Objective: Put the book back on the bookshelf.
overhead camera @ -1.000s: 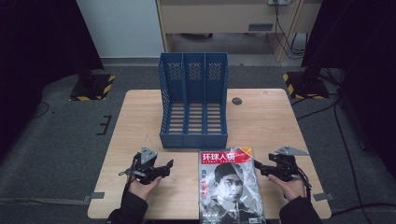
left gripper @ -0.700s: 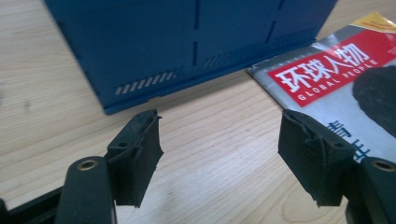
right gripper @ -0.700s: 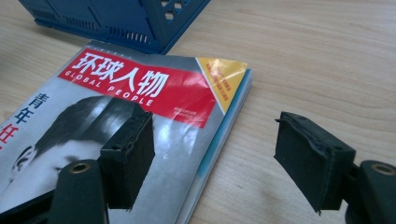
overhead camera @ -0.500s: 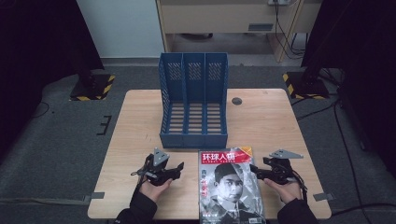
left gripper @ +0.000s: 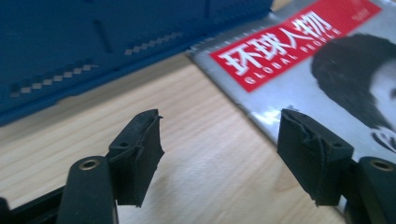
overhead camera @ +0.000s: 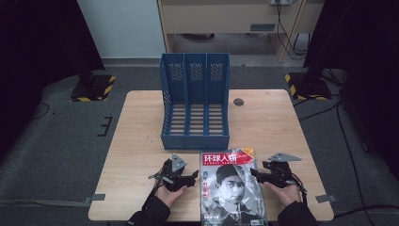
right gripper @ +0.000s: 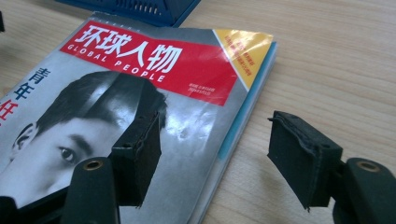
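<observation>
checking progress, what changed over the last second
The left claw slid right to the magazine's left edge. The right claw barely moved; its jaws have just been closing, astride the right edge but not pressing it. Magazine and blue file rack stayed put.

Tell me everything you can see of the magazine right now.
The magazine lies flat, cover up, at the table's near edge, just in front of the blue file rack. Glossy, slightly creased cover: red title band, yellow corner patch, black-and-white portrait. The left gripper and right gripper flank its side edges, jaws open, not gripping it.
</observation>
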`<state>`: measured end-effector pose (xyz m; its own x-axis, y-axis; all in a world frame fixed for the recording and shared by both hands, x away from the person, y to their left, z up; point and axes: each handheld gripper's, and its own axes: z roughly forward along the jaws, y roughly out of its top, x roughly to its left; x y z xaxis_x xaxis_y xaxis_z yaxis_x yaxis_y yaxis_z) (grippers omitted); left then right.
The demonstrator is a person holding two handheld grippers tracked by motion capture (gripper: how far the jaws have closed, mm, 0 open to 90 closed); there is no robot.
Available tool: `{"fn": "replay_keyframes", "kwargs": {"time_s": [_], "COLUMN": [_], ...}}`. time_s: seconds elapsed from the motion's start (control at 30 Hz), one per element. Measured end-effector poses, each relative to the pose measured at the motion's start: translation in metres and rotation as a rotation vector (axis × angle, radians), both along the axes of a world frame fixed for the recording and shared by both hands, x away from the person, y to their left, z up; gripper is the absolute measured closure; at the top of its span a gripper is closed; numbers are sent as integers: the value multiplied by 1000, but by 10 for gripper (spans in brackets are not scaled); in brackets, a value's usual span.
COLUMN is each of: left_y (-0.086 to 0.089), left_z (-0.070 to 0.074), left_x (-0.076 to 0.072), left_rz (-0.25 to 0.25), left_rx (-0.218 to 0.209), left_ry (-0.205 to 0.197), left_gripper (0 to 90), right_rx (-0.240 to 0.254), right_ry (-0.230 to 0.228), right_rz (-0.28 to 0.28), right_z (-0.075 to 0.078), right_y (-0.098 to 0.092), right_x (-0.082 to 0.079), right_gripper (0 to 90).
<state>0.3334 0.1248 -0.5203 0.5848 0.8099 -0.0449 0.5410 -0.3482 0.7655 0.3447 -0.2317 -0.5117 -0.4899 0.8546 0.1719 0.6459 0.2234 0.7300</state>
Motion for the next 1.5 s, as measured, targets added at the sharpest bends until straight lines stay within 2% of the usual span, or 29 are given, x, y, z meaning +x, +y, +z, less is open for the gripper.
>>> {"fn": "replay_keyframes", "kwargs": {"time_s": [0.1, 0.23, 0.4, 0.67, 0.7, 0.8, 1.03, 1.5], "left_y": [-5, -13, -18, -24, -25, -28, -33, -40], "left_z": [-1, -6, -9, -10, -11, -12, -14, -14], "left_x": [-1, -3, -4, -6, -6, -7, -9, -9], "left_rz": [-9, -49, -68, -82, -89, -101, -122, -152], "left_rx": [-4, 5, 10, 0, -3, -8, -9, -10], "left_ry": [5, 33, 45, 49, 51, 54, 36, 44], "left_gripper": [312, 323, 332, 331, 327, 323, 286, 246], "right_rx": [-17, -6, 11, 29, 31, 25, 63, 145], "right_ry": [11, 35, 50, 78, 92, 90, 93, 99], "right_rz": [16, 23, 36, 65, 68, 69, 57, 44], "right_z": [-2, -6, -8, -13, -14, -14, -15, -15], "right_y": [3, 4, 6, 8, 10, 10, 9, 5], "right_x": [0, 0, 1, 2, 2, 2, 2, 5], "right_gripper": [338, 320, 311, 296, 283, 282, 268, 275]}}
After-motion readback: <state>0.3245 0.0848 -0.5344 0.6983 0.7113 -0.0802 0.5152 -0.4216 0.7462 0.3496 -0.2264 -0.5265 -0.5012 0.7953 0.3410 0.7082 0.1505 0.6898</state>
